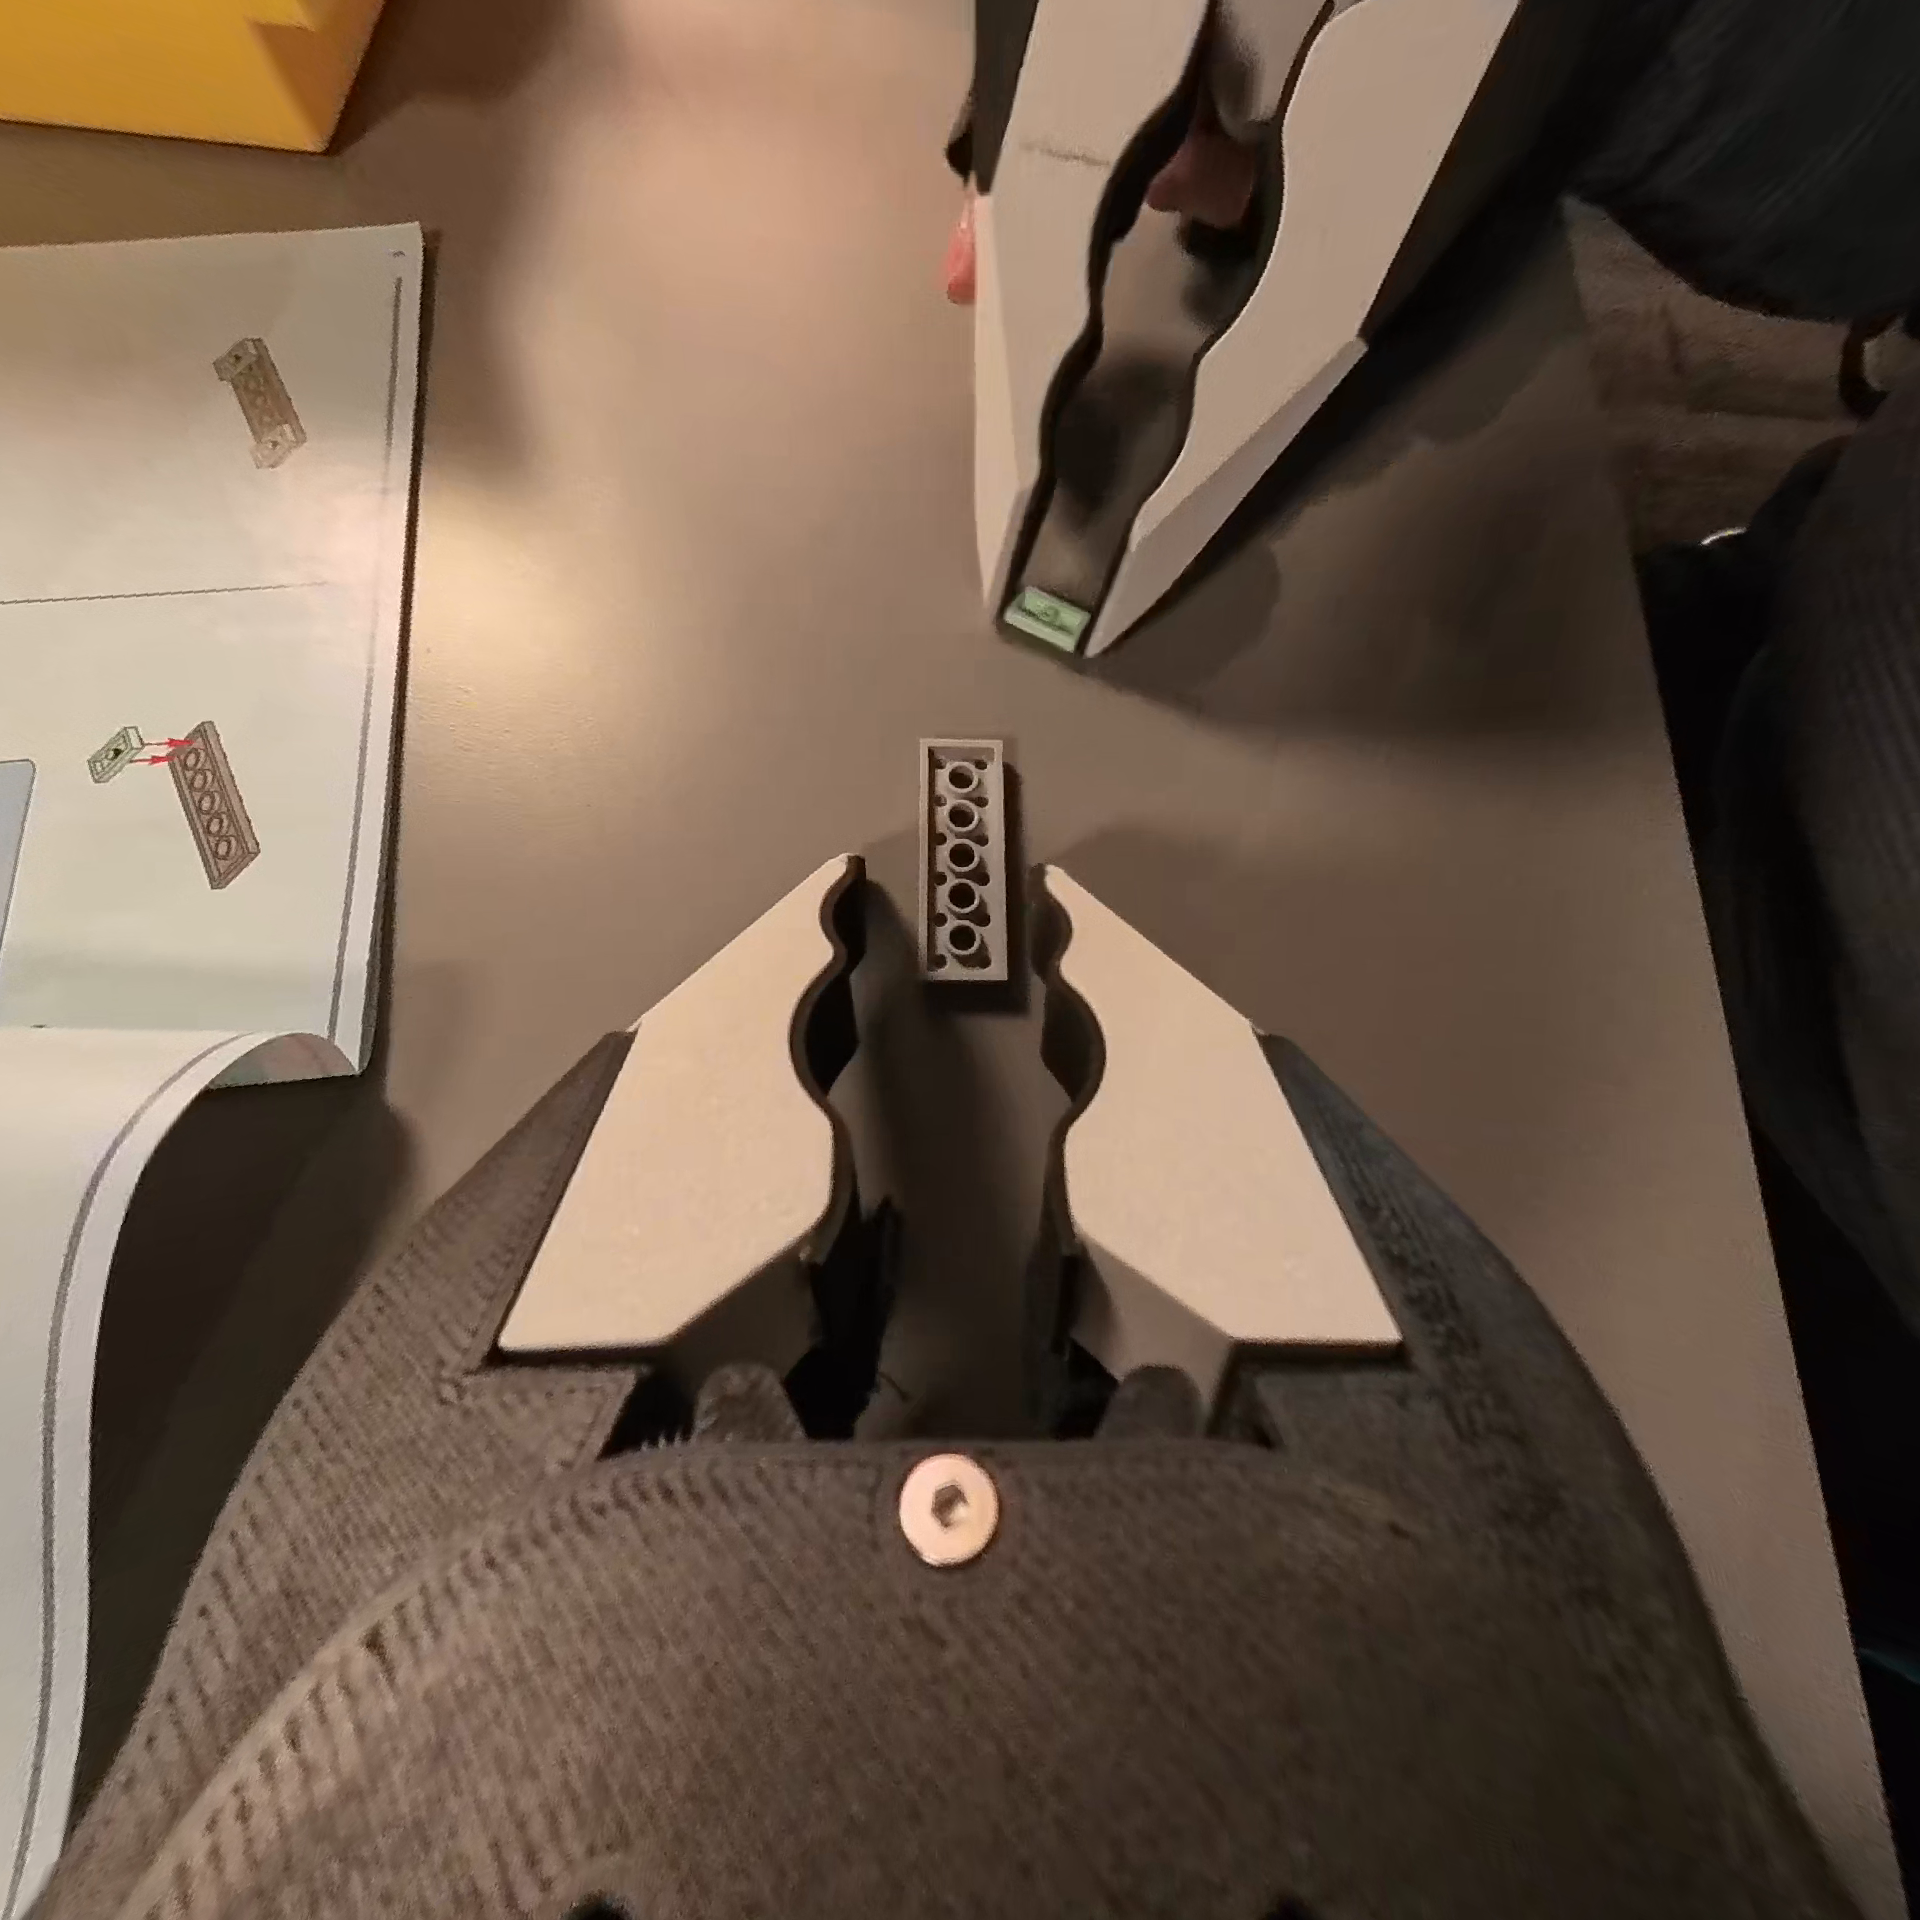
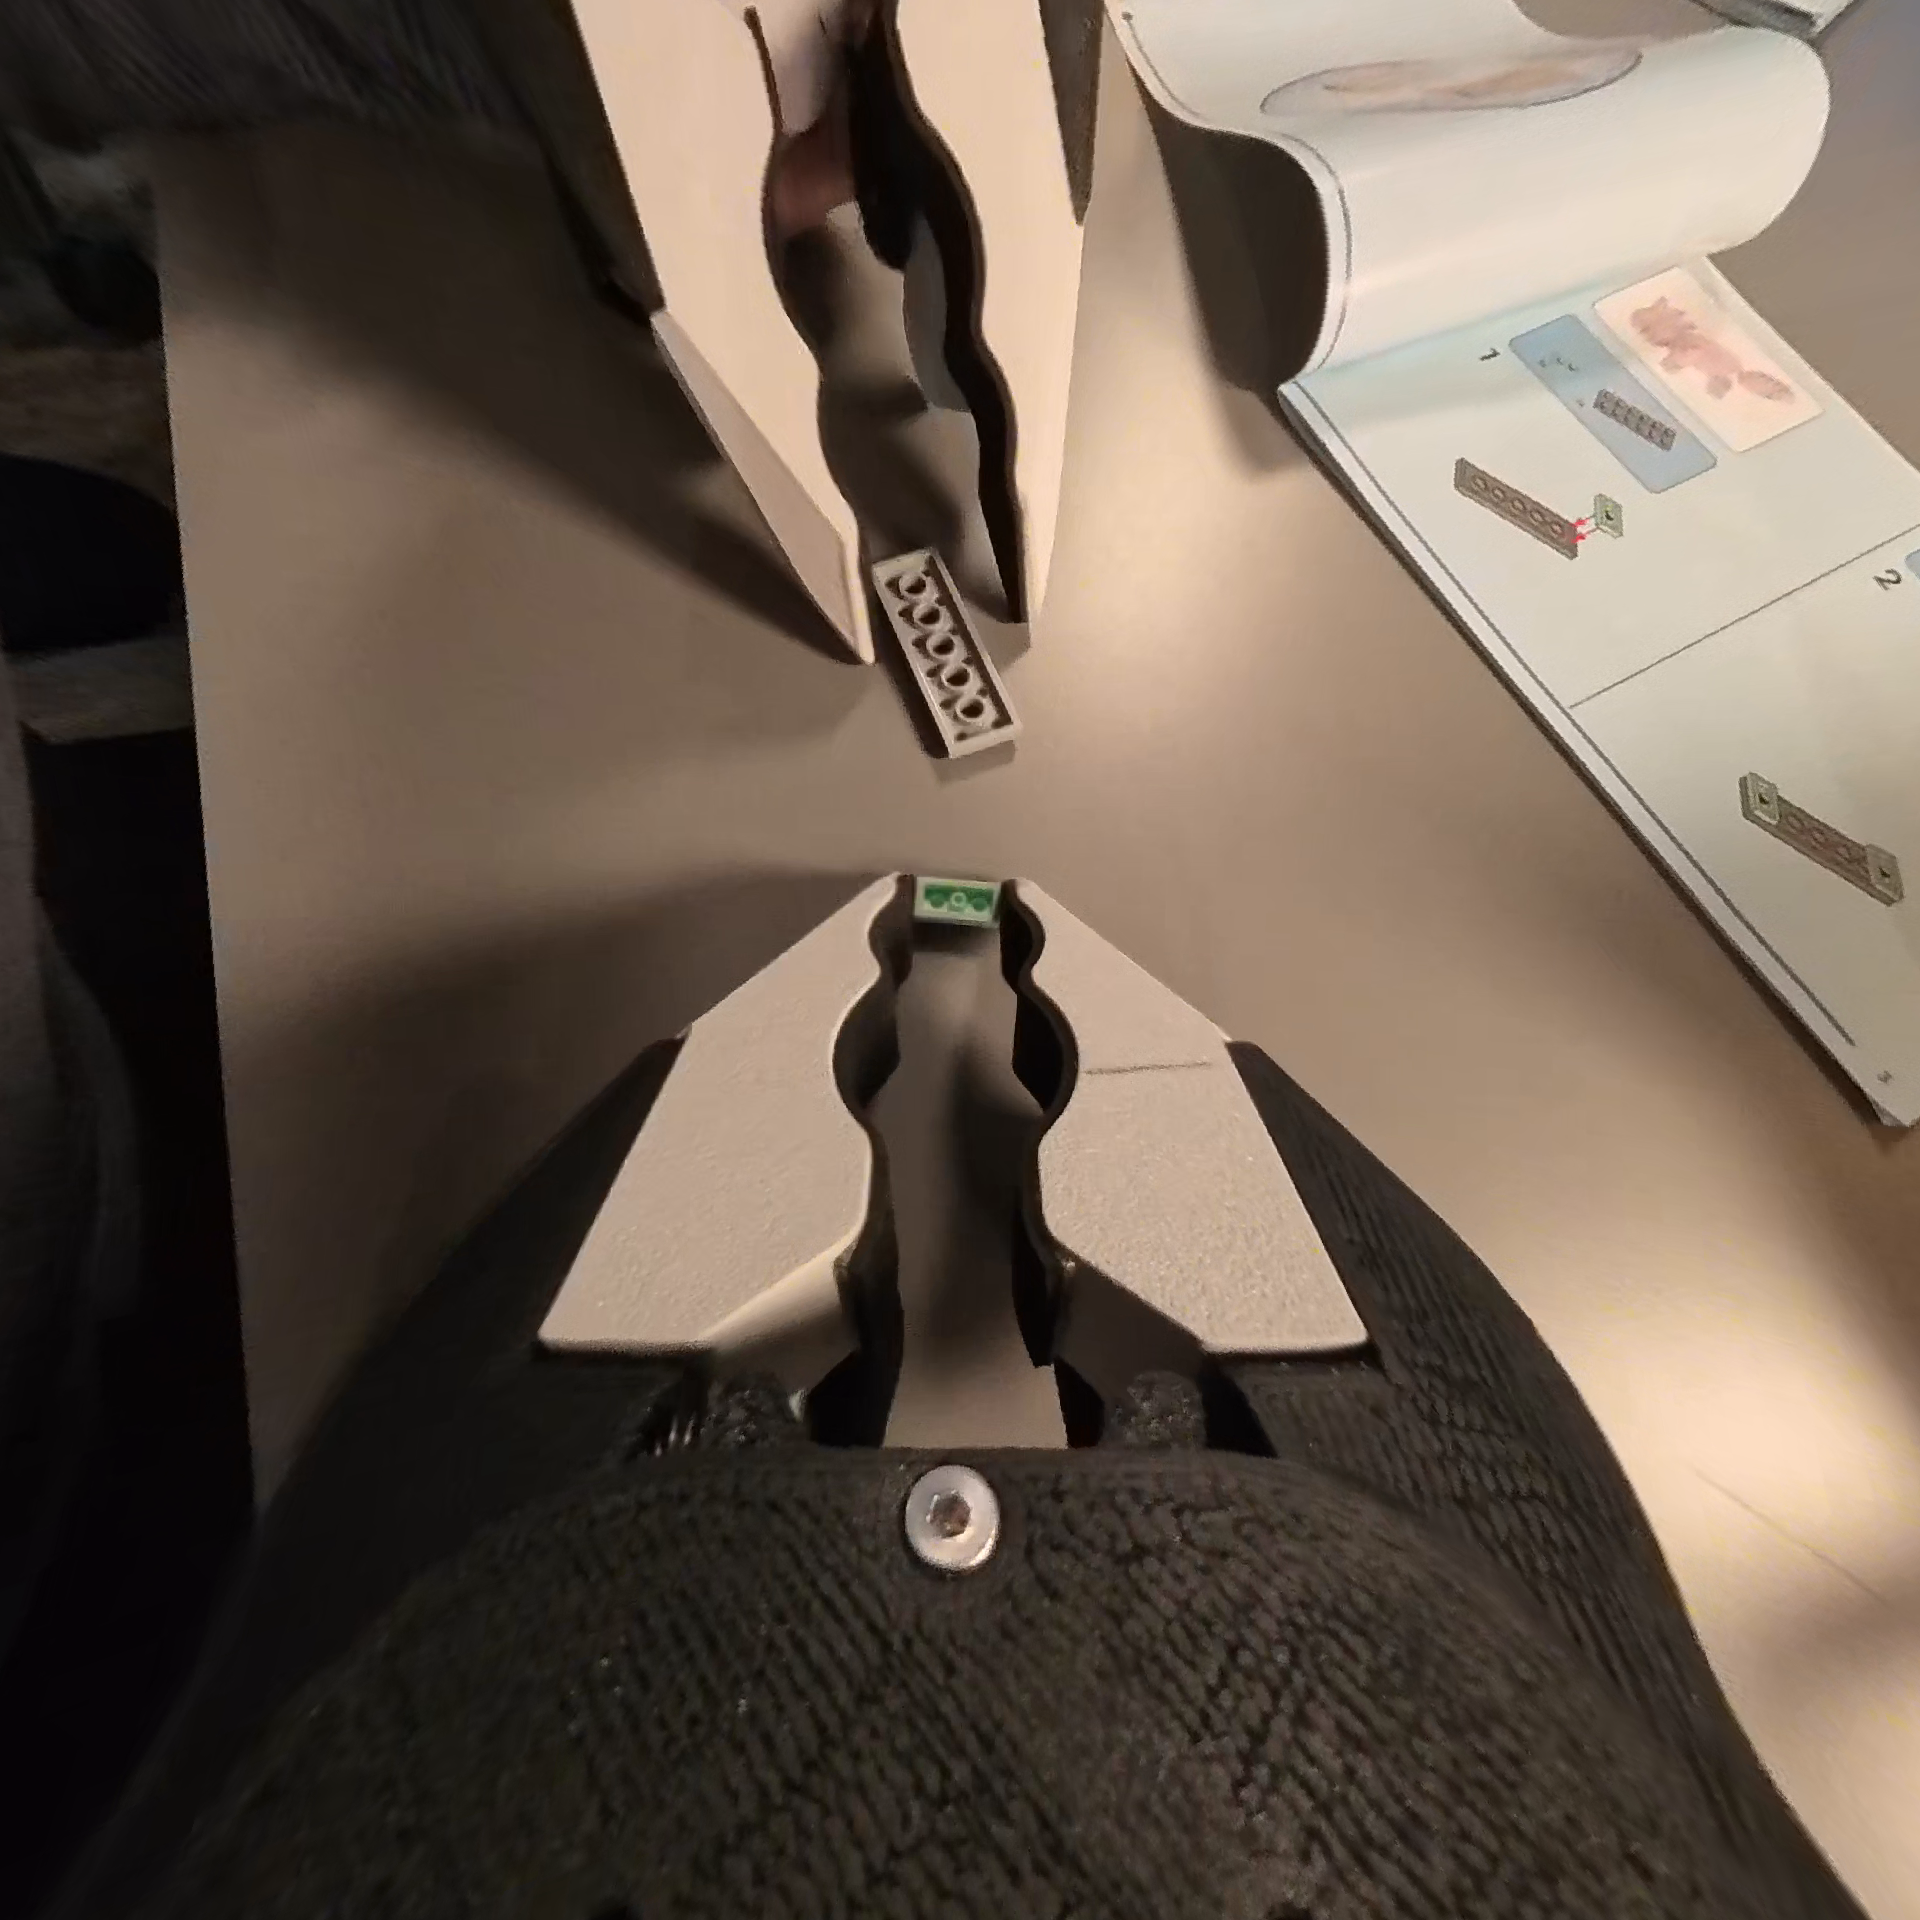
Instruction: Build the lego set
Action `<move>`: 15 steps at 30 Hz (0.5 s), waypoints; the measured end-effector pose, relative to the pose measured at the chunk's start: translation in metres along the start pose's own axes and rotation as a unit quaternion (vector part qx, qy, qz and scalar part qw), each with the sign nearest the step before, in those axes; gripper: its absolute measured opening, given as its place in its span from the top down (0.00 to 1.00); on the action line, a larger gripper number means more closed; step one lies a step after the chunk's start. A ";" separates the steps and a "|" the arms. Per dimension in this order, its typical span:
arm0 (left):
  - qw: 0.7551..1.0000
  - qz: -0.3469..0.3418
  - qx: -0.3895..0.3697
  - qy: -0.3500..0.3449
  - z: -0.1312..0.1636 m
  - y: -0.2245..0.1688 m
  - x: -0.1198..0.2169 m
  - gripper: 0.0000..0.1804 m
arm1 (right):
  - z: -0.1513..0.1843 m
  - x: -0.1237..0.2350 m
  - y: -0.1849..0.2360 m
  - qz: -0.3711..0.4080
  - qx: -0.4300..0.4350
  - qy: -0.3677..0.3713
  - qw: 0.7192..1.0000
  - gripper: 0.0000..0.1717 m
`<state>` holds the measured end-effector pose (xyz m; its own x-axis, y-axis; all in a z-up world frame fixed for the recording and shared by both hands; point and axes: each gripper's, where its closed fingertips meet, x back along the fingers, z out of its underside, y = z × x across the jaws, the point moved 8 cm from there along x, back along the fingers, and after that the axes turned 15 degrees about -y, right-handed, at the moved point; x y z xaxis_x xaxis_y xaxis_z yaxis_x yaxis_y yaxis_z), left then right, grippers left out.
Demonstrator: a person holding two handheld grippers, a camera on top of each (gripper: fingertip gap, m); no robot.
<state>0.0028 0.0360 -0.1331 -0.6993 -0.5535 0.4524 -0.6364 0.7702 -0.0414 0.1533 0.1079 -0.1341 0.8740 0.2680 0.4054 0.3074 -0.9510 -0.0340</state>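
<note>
Left claw (image 1: 951, 873) spread around grey plate (image 1: 963, 862), untouched; right claw (image 2: 956, 896) clamps green piece (image 2: 956, 900)

Count on the tan tabletop (image 1: 675, 520): one long grey plastic building plate, tube side up (image 1: 964, 860); one small green plastic building piece (image 2: 957, 900); one open paper instruction booklet (image 1: 197, 623); one yellow cardboard box (image 1: 177, 62); two white-fingered handheld grippers, left (image 1: 951, 883) and right (image 2: 954, 896).

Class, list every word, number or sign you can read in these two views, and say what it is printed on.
Open instruction booklet: step numerals beside brick diagrams; present, but not quoted here.
Booklet's finer print: too small and blurred to read.
Grey plate, green piece, yellow box: no writing visible.
</note>
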 end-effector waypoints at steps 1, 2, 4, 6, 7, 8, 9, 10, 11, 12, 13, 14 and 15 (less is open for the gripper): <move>1.000 -0.002 0.000 -0.001 0.000 0.000 0.000 0.83 | 0.000 -0.001 0.000 0.003 0.002 0.000 1.000 0.92; 1.000 -0.002 -0.001 -0.002 0.001 0.000 0.000 0.83 | -0.001 -0.002 0.000 0.004 0.002 0.000 1.000 0.92; 1.000 -0.003 -0.004 -0.003 0.001 -0.001 0.000 0.83 | -0.002 -0.004 -0.002 0.003 0.008 0.001 1.000 0.92; 1.000 0.000 -0.009 -0.003 0.001 -0.002 0.000 0.85 | -0.006 -0.007 -0.004 -0.001 0.035 0.011 0.999 0.92; 1.000 0.001 -0.011 -0.004 0.001 -0.003 0.000 0.85 | -0.010 -0.009 -0.005 -0.008 0.053 0.016 0.998 0.92; 1.000 0.004 -0.012 -0.004 0.001 -0.003 0.000 0.87 | -0.016 -0.010 -0.006 -0.014 0.071 0.017 0.997 0.92; 1.000 0.008 -0.014 -0.004 0.001 -0.004 0.000 0.88 | -0.022 -0.012 -0.007 -0.024 0.085 0.017 0.996 0.92; 1.000 0.012 -0.015 -0.004 0.001 -0.005 0.000 0.90 | -0.028 -0.013 -0.008 -0.041 0.096 0.014 0.994 0.92; 1.000 0.011 -0.016 -0.003 0.001 -0.006 0.000 0.91 | -0.034 -0.015 -0.010 -0.057 0.107 0.011 0.993 0.92; 1.000 0.009 -0.016 -0.003 0.001 -0.006 0.000 0.91 | -0.038 -0.017 -0.013 -0.071 0.112 0.012 0.991 0.92; 1.000 0.007 -0.015 -0.003 0.001 -0.006 0.000 0.91 | -0.041 -0.019 -0.015 -0.091 0.114 0.015 0.989 0.92; 1.000 0.005 -0.013 -0.002 0.001 -0.006 0.000 0.91 | -0.042 -0.022 -0.016 -0.111 0.114 0.018 0.987 0.92; 1.000 0.000 -0.017 -0.003 0.000 -0.006 -0.001 0.91 | -0.043 -0.024 -0.016 -0.128 0.113 0.020 0.985 0.92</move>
<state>0.0073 0.0316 -0.1334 -0.7017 -0.5554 0.4462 -0.6248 0.7807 -0.0107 0.1111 0.1105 -0.1042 0.7428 0.4832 0.4634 0.5950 -0.7938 -0.1261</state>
